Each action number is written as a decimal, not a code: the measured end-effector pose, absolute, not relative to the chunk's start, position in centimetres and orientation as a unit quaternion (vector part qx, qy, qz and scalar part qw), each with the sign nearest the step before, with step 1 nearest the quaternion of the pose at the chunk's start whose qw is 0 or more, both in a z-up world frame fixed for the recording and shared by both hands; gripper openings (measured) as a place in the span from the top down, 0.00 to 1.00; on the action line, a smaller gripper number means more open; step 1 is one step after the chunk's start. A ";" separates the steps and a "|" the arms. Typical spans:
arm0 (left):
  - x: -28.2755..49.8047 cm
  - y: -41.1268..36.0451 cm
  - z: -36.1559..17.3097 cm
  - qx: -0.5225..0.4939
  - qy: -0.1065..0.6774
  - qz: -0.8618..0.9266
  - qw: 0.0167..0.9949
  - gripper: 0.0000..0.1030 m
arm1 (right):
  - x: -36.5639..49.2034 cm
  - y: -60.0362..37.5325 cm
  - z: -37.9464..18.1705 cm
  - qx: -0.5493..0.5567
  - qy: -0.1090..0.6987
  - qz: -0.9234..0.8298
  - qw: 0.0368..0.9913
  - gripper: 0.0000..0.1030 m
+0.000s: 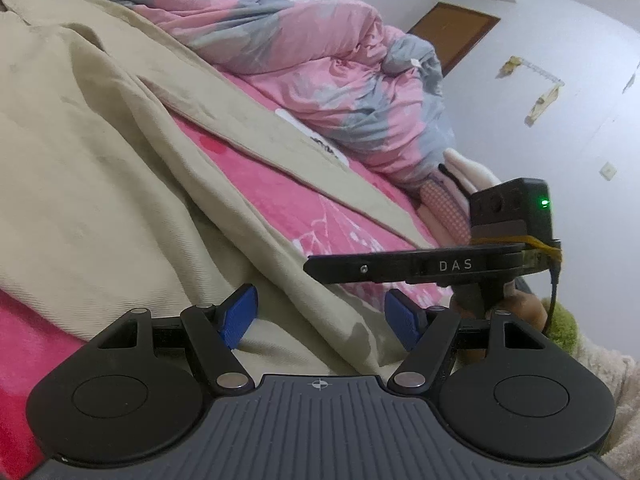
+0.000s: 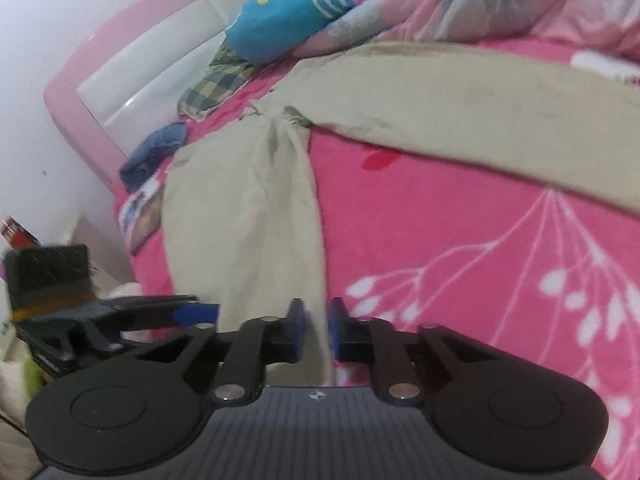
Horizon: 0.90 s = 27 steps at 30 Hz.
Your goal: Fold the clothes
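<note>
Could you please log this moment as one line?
left gripper open over beige trousers | right gripper nearly shut around trouser hem

Beige trousers lie plain and unpatterned ahead of the left gripper, whose pads are blue on black arms; beneath them the bedsheet is hot pink with white branching sprigs; beyond, the quilt is pink mottled with grey; up and left of the right gripper, a teal pillow with white stripes, a green-checked cloth.
</note>
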<state>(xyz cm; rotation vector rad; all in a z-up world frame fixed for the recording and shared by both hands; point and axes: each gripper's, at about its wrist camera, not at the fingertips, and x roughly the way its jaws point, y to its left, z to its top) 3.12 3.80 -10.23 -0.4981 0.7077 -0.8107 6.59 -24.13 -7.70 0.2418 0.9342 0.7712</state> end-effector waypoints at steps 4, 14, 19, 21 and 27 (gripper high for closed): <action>2.9 3.9 -10.4 -0.235 0.327 -0.386 0.830 0.31 | 7.7 -24.9 -8.2 0.154 0.457 0.357 0.800 0.90; 3.0 3.4 -9.9 -0.228 0.343 -0.372 0.832 0.31 | 7.6 -24.0 -5.1 0.125 0.412 0.332 0.839 1.00; 3.2 3.3 -9.8 -0.223 0.353 -0.367 0.831 0.31 | 7.5 -23.3 -0.9 0.015 0.348 0.289 0.892 1.00; 3.2 3.2 -9.7 -0.221 0.357 -0.366 0.831 0.31 | 7.9 -22.5 -0.5 -0.041 0.335 0.263 0.904 1.00; 3.4 3.0 -9.5 -0.214 0.368 -0.361 0.830 0.31 | 10.4 -20.1 -4.8 -0.172 0.350 0.192 0.901 1.00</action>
